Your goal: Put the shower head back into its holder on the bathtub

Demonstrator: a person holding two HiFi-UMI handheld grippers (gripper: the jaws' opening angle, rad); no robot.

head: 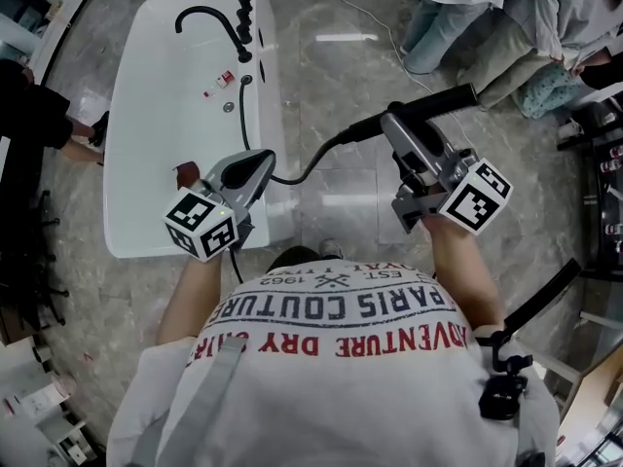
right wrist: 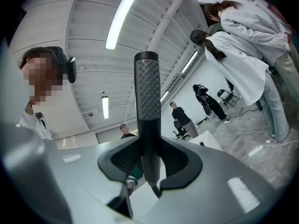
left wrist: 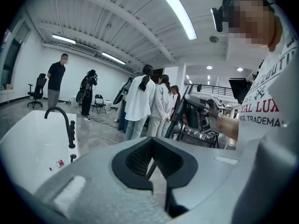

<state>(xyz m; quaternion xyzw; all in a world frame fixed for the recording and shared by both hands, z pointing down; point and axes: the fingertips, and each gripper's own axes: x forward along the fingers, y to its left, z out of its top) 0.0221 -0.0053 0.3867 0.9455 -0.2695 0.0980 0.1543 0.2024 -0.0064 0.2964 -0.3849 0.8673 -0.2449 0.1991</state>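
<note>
The white bathtub (head: 136,193) lies at upper left, with a black curved faucet (head: 209,17) and knobs on its far rim. A small black fitting (head: 245,80) on the rim, from which the hose leaves, may be the holder. My right gripper (head: 409,125) is shut on the black shower head (head: 428,102); its dotted handle (right wrist: 147,92) stands upright between the jaws of the right gripper (right wrist: 149,146). The black hose (head: 316,163) curves from it to my left gripper (head: 261,161) at the tub's near right rim. The left gripper (left wrist: 152,146) is shut, and the hose shows as a thin line through the slit between its jaws.
Several people in white coats (left wrist: 149,101) stand on the marble floor beyond the tub. A person in black (head: 29,115) stands left of the tub. A small red-and-white item (head: 222,82) lies in the tub. Black stands (head: 545,300) are at my right.
</note>
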